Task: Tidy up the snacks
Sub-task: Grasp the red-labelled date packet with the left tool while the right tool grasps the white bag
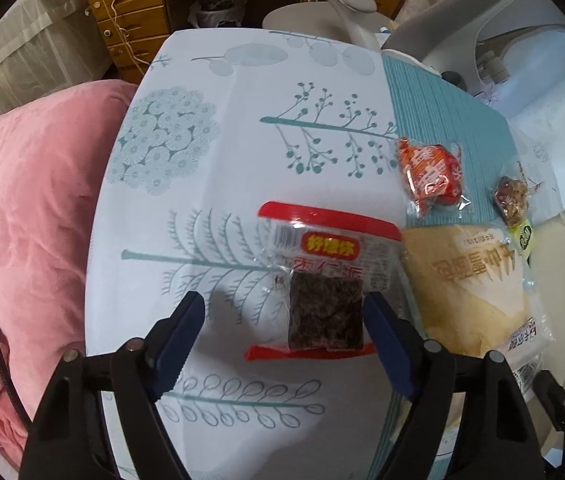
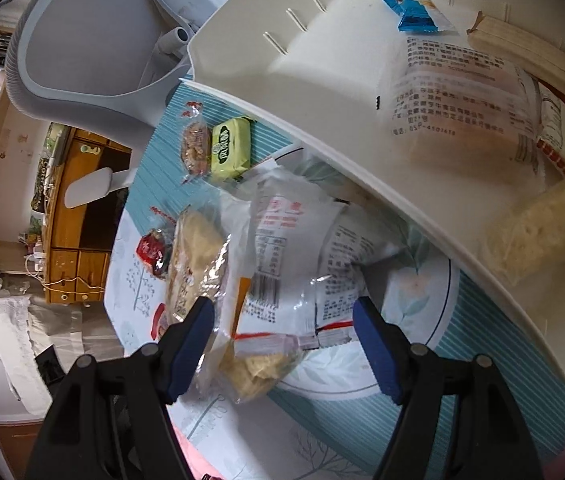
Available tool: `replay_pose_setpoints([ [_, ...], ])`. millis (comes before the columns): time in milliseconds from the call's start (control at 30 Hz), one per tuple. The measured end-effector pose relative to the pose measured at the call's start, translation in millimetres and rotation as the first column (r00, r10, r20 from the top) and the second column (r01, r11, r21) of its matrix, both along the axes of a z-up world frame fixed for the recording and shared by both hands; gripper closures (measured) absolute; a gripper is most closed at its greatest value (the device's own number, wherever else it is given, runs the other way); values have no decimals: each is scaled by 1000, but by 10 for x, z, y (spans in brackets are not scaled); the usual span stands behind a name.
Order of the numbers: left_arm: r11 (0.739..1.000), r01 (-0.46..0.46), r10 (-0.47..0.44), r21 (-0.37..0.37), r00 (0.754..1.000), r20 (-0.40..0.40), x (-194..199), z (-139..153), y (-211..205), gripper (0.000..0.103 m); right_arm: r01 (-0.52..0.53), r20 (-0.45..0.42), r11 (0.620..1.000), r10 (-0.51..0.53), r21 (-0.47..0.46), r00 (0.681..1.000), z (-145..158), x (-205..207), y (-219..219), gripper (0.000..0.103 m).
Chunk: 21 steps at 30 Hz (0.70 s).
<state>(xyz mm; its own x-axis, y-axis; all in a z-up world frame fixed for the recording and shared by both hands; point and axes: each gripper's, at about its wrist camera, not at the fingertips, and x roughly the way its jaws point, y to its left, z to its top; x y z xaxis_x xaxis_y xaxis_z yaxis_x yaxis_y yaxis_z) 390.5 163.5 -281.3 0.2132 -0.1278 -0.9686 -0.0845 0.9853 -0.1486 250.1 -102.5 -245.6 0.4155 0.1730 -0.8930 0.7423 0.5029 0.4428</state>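
Beside the cream plastic tray, which serves as the landmark for this sorting job, loose snacks lie spread on the white tablecloth printed with teal plants. Left of the tray, a clear packet with red ends and a dark square cake inside lies flat on the cloth; the left gripper hangs over it with its blue pads standing apart, one touching or just beside the packet's edge and the other well off on bare cloth, so nothing is clamped yet. It looks lined up to straddle the dark cake, the firmest part to pinch. Against the tray's near edge sits a pale yellow bread bag, and beyond it a small orange-red wrapped sweet and a clear-wrapped brown nut bar wait on the teal striped mat. Below the tray's rim, the right gripper is also parted, poised around a crumpled clear bag of pale biscuit pieces without pressing it. Inside the tray already rest a blue foil sachet and several pale bars, so sorting seems partly done.
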Motion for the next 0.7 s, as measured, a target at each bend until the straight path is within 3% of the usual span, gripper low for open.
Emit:
replay_pose_setpoints([
  [167,999,18,-17,-38,1000,14,23,1,-12,34,1,-32,1000,-1,-13,999,-80,36,-29,44],
  [300,998,10,-9,-69,1000,12,38,-5,0,35,-18,-52,1000,18,-11,999,-136,78,-12,47],
  [433,996,12,-12,-86,1000,-7,41,-17,2,36,-60,-45,998,60,9,997,-132,117,18,63],
  [700,995,30,-32,-97,999,-19,27,-52,-100,36,-67,-58,997,69,26,996,-101,93,-25,66],
])
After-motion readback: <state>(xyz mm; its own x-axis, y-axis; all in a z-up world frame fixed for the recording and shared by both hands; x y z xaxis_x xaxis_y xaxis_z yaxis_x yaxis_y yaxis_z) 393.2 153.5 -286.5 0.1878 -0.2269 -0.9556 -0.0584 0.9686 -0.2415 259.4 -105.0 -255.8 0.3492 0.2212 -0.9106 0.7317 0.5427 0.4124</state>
